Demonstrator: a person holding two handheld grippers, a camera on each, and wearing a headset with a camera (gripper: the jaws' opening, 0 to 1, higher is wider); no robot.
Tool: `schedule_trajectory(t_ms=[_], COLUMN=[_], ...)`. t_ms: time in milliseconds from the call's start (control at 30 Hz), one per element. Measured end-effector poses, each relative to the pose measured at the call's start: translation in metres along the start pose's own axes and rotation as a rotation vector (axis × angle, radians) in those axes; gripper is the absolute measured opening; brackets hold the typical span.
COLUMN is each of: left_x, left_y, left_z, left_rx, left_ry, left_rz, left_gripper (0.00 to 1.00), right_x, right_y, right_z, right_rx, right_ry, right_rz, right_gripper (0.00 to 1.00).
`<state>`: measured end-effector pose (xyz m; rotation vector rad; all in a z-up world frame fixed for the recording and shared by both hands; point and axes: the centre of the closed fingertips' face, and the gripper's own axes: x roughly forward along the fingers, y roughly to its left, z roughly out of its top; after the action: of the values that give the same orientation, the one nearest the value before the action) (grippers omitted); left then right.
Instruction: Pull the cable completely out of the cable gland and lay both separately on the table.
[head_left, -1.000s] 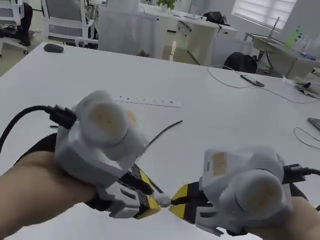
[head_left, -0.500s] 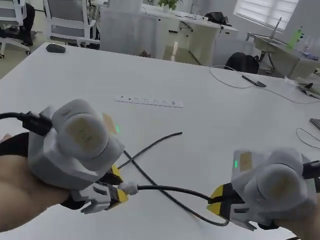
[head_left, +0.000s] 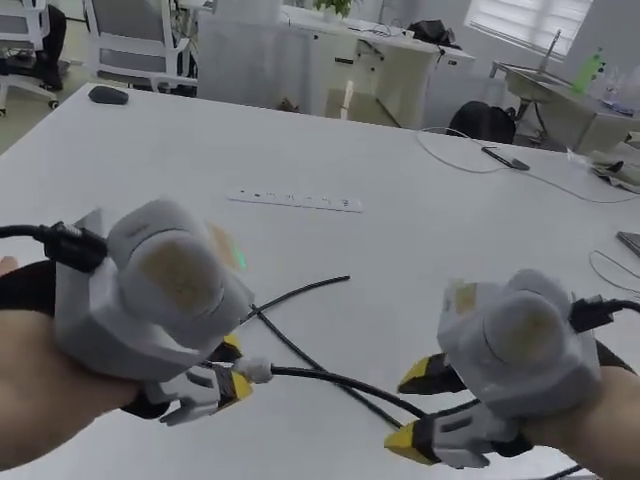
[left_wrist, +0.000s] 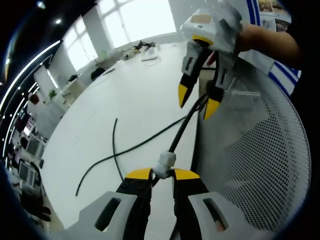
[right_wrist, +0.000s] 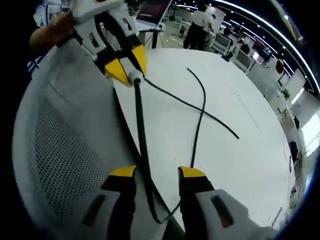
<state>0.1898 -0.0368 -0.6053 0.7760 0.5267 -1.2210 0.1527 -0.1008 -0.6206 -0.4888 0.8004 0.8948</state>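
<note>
My left gripper (head_left: 240, 370) is shut on the small white cable gland (head_left: 257, 372), just above the white table (head_left: 400, 240). The black cable (head_left: 330, 380) leaves the gland and runs right, passing between the open jaws of my right gripper (head_left: 408, 408). In the left gripper view the gland (left_wrist: 164, 165) sits pinched between my yellow fingertips (left_wrist: 137, 174), and the right gripper (left_wrist: 199, 100) straddles the cable (left_wrist: 185, 125) without touching it. In the right gripper view the cable (right_wrist: 141, 130) runs between my parted jaws (right_wrist: 157, 172) up to the gland (right_wrist: 134, 76). The cable's loose length crosses itself on the table.
A white power strip (head_left: 295, 201) lies across the table's middle. A dark mouse (head_left: 107, 95) sits at the far left. A phone (head_left: 505, 160) and thin cables lie at the far right. A white mesh surface (left_wrist: 260, 165) borders the table's near edge.
The two grippers, first tip to tip at the gland, drew apart and a length of cable came out. The right gripper, shut on the cable half a second ago, has now opened.
</note>
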Motion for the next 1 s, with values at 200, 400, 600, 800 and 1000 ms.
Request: schedule_trajectory(t_ms=[200, 400, 600, 800, 1000], left_x=[0.004, 0.004, 0.003, 0.002, 0.000], left_y=[-0.010, -0.010, -0.009, -0.006, 0.005], left_z=[0.012, 0.012, 0.006, 0.004, -0.003], left_rx=[0.056, 0.046, 0.032, 0.031, 0.030], left_ry=[-0.002, -0.007, -0.004, -0.003, 0.018], left_rz=[0.003, -0.009, -0.007, -0.003, 0.024], left_gripper=[0.16, 0.14, 0.14, 0.14, 0.14], right_x=[-0.003, -0.003, -0.008, -0.020, -0.027], right_y=[0.020, 0.010, 0.013, 0.010, 0.004], right_z=[0.059, 0.042, 0.025, 0.010, -0.020], right_rx=[0.005, -0.017, -0.042, -0.041, -0.065], right_ry=[-0.177, -0.119, -0.081, -0.077, 0.001], right_rz=[0.057, 0.004, 0.010, 0.009, -0.001], right_gripper=[0.23, 0.05, 0.04, 0.04, 0.04])
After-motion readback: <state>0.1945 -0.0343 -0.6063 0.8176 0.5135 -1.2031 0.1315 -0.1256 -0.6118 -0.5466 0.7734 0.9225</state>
